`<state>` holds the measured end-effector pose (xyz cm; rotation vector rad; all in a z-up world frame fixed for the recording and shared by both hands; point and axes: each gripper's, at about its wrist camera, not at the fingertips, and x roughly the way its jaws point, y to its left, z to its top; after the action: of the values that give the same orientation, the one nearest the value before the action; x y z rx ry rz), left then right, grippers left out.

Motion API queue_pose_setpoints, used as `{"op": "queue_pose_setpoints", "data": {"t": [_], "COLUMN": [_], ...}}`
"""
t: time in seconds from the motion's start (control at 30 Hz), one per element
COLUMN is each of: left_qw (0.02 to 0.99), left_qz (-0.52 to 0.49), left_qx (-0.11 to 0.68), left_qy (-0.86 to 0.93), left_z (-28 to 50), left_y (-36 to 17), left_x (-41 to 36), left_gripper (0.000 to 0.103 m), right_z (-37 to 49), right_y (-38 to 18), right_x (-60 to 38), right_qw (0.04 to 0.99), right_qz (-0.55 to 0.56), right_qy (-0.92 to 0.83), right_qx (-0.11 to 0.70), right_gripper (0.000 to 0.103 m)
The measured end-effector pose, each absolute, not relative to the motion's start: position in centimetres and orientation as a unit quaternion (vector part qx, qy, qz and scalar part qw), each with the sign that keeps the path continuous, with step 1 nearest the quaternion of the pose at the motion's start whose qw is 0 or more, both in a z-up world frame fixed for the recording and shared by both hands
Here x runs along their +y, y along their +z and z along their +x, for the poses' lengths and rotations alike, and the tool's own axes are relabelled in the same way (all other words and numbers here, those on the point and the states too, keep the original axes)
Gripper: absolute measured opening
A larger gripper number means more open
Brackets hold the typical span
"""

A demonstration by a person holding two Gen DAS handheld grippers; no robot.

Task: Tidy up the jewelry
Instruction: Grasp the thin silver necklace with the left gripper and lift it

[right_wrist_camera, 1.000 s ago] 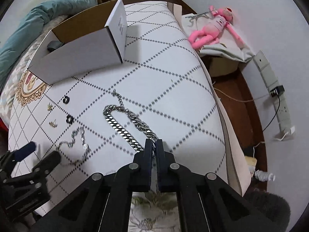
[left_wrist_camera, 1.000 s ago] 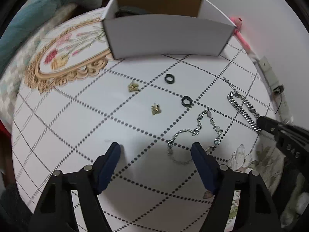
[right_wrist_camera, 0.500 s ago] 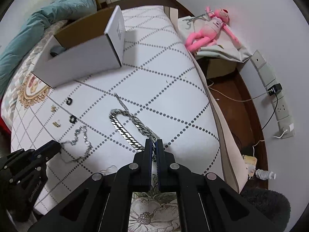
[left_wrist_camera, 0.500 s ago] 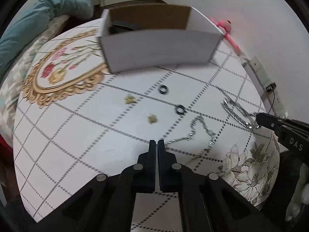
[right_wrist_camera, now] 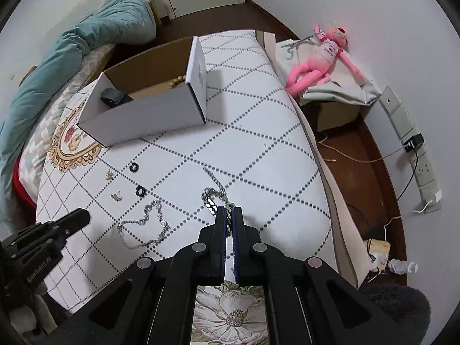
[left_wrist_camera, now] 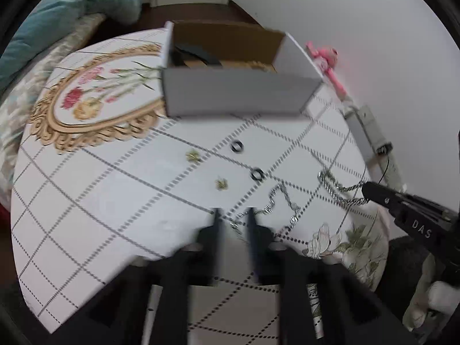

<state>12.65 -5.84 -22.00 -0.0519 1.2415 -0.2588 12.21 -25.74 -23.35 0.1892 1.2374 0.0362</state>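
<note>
My right gripper [right_wrist_camera: 228, 215] is shut on the thick silver curb chain [right_wrist_camera: 211, 201], which hangs lifted off the cloth; it also shows in the left wrist view [left_wrist_camera: 336, 189]. My left gripper [left_wrist_camera: 233, 218] shows blurred, with a narrow gap between its jaws, over one end of the thin silver bracelet [left_wrist_camera: 281, 204], which lies on the cloth [right_wrist_camera: 143, 227]. Two black rings [left_wrist_camera: 237, 146] [left_wrist_camera: 257, 174] and two small gold earrings [left_wrist_camera: 193, 155] [left_wrist_camera: 222, 183] lie on the white dotted cloth. The white cardboard box [left_wrist_camera: 235, 95] stands beyond them, open-topped.
The box holds a dark item [right_wrist_camera: 113, 96] and gold beads [right_wrist_camera: 176, 80]. The table edge runs at the right, with a pink plush toy [right_wrist_camera: 319, 57] and a power strip [right_wrist_camera: 411, 146] on the floor. A teal blanket [right_wrist_camera: 86, 43] lies at the far left.
My left gripper closed from wide open, then parted slightly, and drew back and up from the thin bracelet. My right gripper lifted the thick chain, which now bunches up beneath it.
</note>
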Motion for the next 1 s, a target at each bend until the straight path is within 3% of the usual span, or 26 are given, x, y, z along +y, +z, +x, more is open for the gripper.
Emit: {"op": "queue_pose_setpoints", "data": {"t": [0.07, 0.33, 0.53, 0.57, 0.63, 0.67, 0.7, 1.0], "left_qw": [0.802, 0.795, 0.794, 0.794, 0.796, 0.797, 0.795, 0.797], "left_qz": [-0.003, 0.135, 0.128, 0.129, 0.131, 0.133, 0.134, 0.064], "left_qx": [0.581, 0.569, 0.566, 0.566, 0.560, 0.557, 0.559, 0.577], "left_qy": [-0.134, -0.161, -0.181, -0.182, -0.189, -0.192, -0.194, -0.166], "left_z": [12.2, 11.4, 12.4, 12.6, 13.0, 13.1, 13.1, 13.0], "left_y": [-22.8, -24.8, -24.8, -24.8, -24.5, -24.3, -24.3, -24.0], "left_x": [-7.4, -12.8, -13.1, -13.1, -13.1, -13.3, -13.5, -9.3], "left_gripper": [0.059, 0.065, 0.064, 0.063, 0.047, 0.020, 0.008, 0.007], "right_z": [12.0, 11.4, 11.4, 11.5, 11.5, 11.6, 11.7, 11.7], "right_y": [-23.9, -26.2, -27.3, -27.4, -27.4, -27.5, -27.5, -26.5], "right_x": [-26.3, -29.0, -29.4, -29.4, -29.5, -29.5, -29.6, -28.8], "right_qw": [0.808, 0.794, 0.787, 0.787, 0.787, 0.787, 0.787, 0.793], "right_qz": [0.092, 0.120, 0.130, 0.131, 0.132, 0.133, 0.133, 0.134], "right_qy": [0.011, -0.014, -0.018, -0.017, -0.016, -0.016, -0.016, -0.001], "right_qx": [0.582, 0.596, 0.603, 0.603, 0.603, 0.602, 0.602, 0.594], "right_gripper": [0.004, 0.004, 0.004, 0.004, 0.004, 0.004, 0.004, 0.004]}}
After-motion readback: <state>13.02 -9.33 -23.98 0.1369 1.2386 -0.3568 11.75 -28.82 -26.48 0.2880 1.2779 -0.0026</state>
